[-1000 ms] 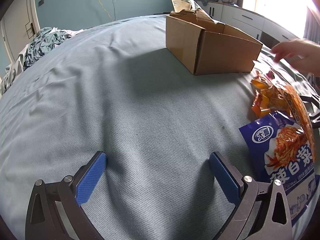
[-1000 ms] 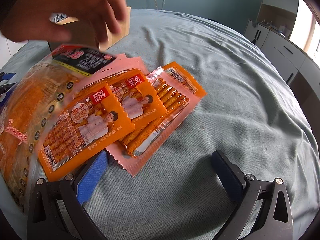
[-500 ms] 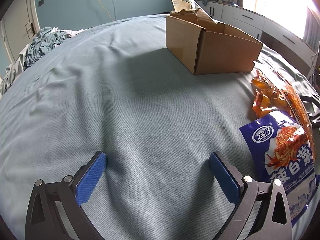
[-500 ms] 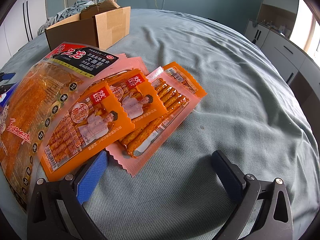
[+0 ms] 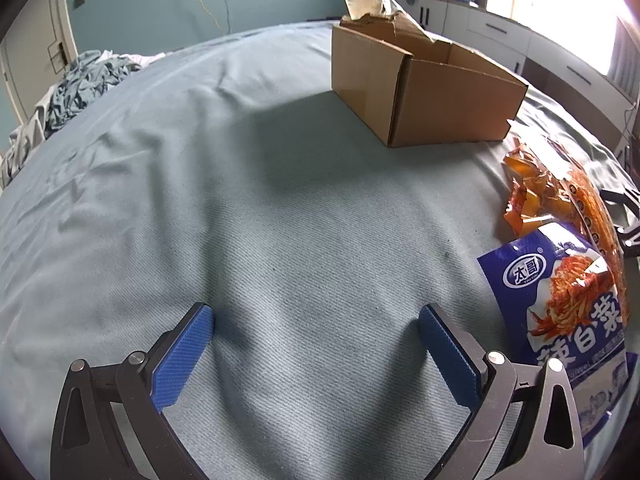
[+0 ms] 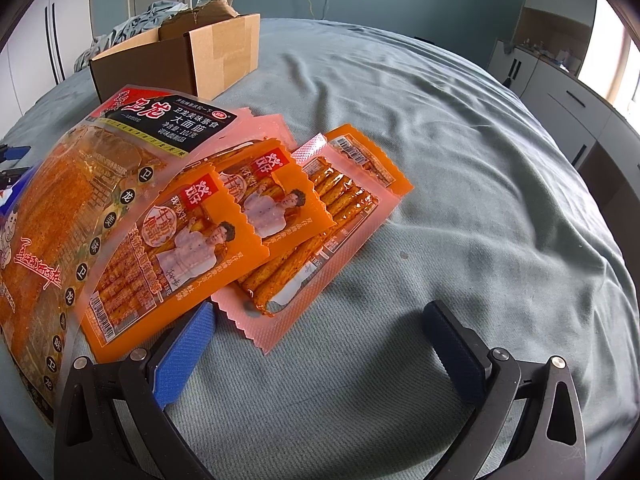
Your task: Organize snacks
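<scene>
An open cardboard box (image 5: 424, 92) stands on the blue-grey bedspread (image 5: 280, 208); the right wrist view shows the box (image 6: 188, 56) at the far left. A blue snack bag (image 5: 560, 312) lies right of my left gripper (image 5: 316, 344), which is open over bare cloth. Orange packets (image 5: 536, 184) lie beyond the blue bag. In the right wrist view, a large orange bag (image 6: 68, 208), two small orange packets (image 6: 188, 256) and pink-edged stick packets (image 6: 320, 224) overlap. My right gripper (image 6: 320, 344) is open, its left pad at the packets' near edge.
Crumpled clothes (image 5: 76, 84) lie at the bed's far left edge. White cabinets (image 5: 540, 52) stand under a bright window on the right. A crinkled clear bag (image 5: 368, 0) sticks up behind the box. Bare bedspread spreads to the right of the packets (image 6: 480, 184).
A person's hand that hovered over the box and snack pile one second ago has left both views. Both grippers and the packets have stayed put.
</scene>
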Demonstrator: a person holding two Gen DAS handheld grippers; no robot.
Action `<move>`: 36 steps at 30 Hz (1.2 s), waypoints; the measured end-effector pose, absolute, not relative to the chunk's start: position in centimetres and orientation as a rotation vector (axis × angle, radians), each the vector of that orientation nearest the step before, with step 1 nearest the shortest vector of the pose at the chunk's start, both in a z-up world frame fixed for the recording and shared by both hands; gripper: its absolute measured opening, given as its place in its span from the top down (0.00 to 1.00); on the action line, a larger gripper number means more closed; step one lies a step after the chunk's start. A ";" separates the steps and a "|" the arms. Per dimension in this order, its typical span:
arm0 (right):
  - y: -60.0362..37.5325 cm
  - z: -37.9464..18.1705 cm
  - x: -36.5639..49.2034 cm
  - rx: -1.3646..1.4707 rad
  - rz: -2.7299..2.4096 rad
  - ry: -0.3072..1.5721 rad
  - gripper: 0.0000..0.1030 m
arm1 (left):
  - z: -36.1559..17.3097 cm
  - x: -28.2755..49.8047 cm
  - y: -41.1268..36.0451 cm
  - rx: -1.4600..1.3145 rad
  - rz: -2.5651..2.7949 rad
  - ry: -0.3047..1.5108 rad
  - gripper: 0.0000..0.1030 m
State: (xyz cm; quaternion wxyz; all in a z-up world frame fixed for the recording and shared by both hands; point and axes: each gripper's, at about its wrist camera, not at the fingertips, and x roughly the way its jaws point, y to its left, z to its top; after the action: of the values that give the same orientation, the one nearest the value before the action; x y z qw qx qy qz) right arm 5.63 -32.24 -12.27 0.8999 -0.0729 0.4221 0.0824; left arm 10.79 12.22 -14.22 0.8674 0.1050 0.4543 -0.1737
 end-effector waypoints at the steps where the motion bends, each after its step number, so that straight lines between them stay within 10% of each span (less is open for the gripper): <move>1: -32.2 -12.3 5.6 -0.154 0.169 0.873 0.00 | -14.1 10.9 12.1 0.230 -0.364 0.970 0.00; 17: -32.4 -8.9 6.4 -0.125 0.305 1.197 0.00 | -3.9 10.5 11.8 0.240 -0.235 0.950 0.00; 26: -34.5 1.7 1.6 0.055 0.007 0.931 0.00 | 5.1 2.1 8.4 0.200 -0.172 0.588 0.00; 36: -29.4 3.4 -2.8 0.186 0.172 0.835 0.00 | 3.1 1.0 5.7 0.278 -0.226 0.719 0.00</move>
State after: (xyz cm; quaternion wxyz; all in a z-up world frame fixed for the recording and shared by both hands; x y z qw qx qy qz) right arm -2.77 -29.37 3.37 0.9064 0.0902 0.4042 0.0835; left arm 0.97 5.75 3.13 0.9204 0.1352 0.3501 -0.1099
